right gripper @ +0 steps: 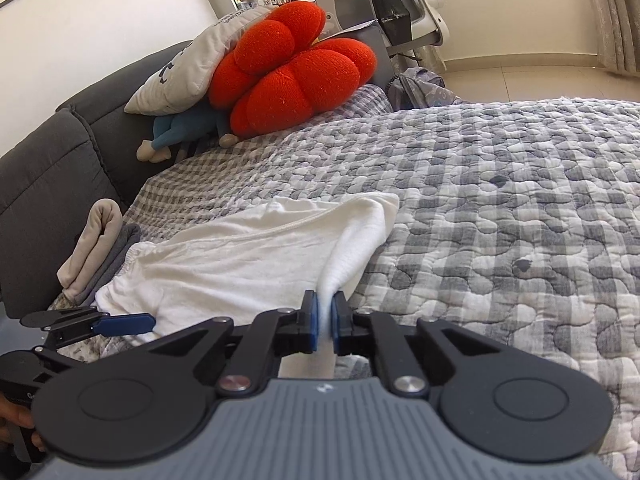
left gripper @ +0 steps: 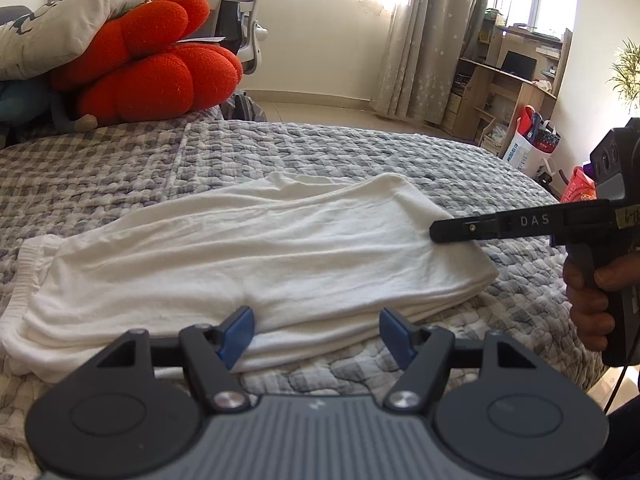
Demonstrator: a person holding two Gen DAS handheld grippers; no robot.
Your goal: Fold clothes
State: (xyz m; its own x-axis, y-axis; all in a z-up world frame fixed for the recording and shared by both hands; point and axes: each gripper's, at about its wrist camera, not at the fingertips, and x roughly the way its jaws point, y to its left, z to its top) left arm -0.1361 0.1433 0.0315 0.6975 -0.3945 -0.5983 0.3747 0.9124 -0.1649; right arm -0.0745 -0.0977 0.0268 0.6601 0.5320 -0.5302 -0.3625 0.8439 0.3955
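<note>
The right gripper [right gripper: 325, 320] was clamped on a pinch of the white garment [left gripper: 256, 252], jaws nearly closed with only cloth between them. The likely failure was slippage: so small a bite of soft knit could pull free if the corner were lifted fast, or the stacked layers could drag apart and spoil the fold. The left gripper [left gripper: 316, 330] stood wide open at the garment's near edge, holding nothing. The garment lay half-folded across the checked quilt [left gripper: 360, 152]. Farther off, a red cushion [right gripper: 292, 68] leaned against a grey pillow [right gripper: 188, 68].

Garment [left gripper: 256, 252] on quilt [left gripper: 360, 152], cushion [left gripper: 160, 64] behind
</note>
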